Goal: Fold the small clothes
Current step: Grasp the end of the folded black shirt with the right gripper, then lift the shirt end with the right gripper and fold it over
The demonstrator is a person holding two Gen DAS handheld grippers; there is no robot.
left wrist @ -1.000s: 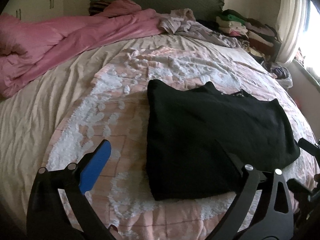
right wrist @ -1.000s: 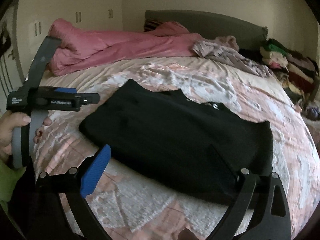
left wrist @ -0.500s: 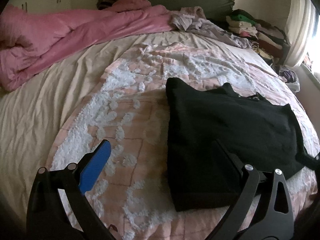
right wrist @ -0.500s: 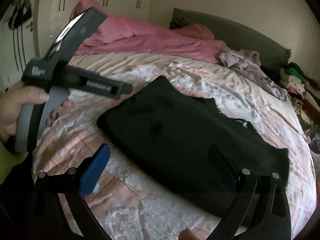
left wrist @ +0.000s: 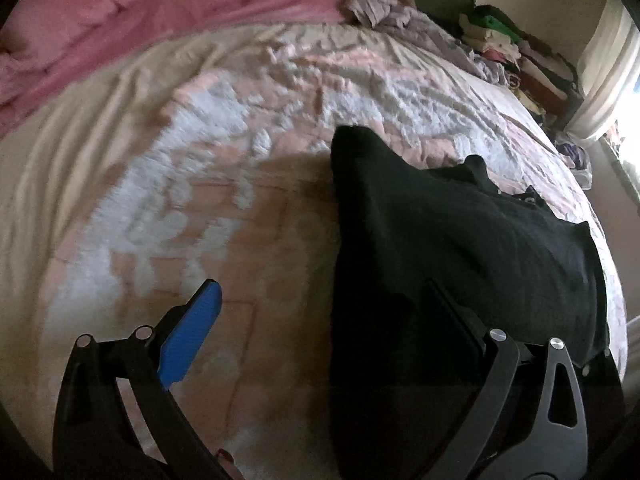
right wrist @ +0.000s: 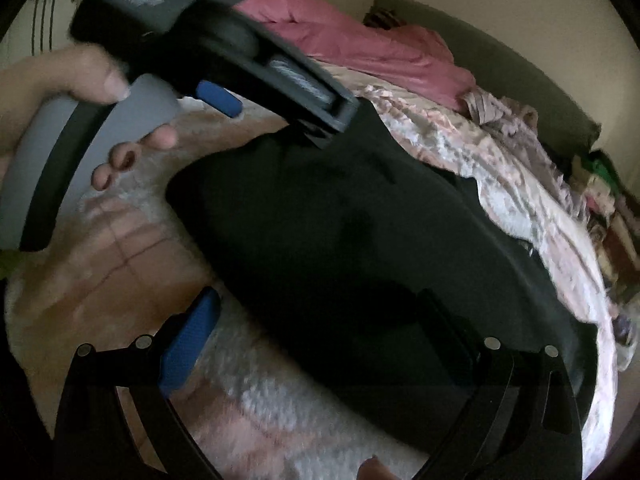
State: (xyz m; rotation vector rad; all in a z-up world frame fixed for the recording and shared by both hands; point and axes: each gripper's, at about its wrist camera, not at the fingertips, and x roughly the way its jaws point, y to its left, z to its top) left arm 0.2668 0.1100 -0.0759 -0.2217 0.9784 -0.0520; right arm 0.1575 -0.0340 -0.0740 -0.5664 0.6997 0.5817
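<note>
Left gripper [left wrist: 324, 312] spread wide (nothing held), black garment [left wrist: 460, 248] under its right finger, right gripper [right wrist: 320, 320] likewise

A: What is the dark item?
B: A black garment [left wrist: 460, 248], folded into a rough rectangle, lying flat on the pink-and-white bedspread [left wrist: 192, 208].
A: Its near edge?
B: Straight; the far edge shows a neckline [right wrist: 468, 184].

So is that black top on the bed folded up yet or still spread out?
Partly folded: the black top lies flat on the bedspread as a broad rectangle, no sleeves sticking out, neckline at its far edge. Not yet a small bundle.
</note>
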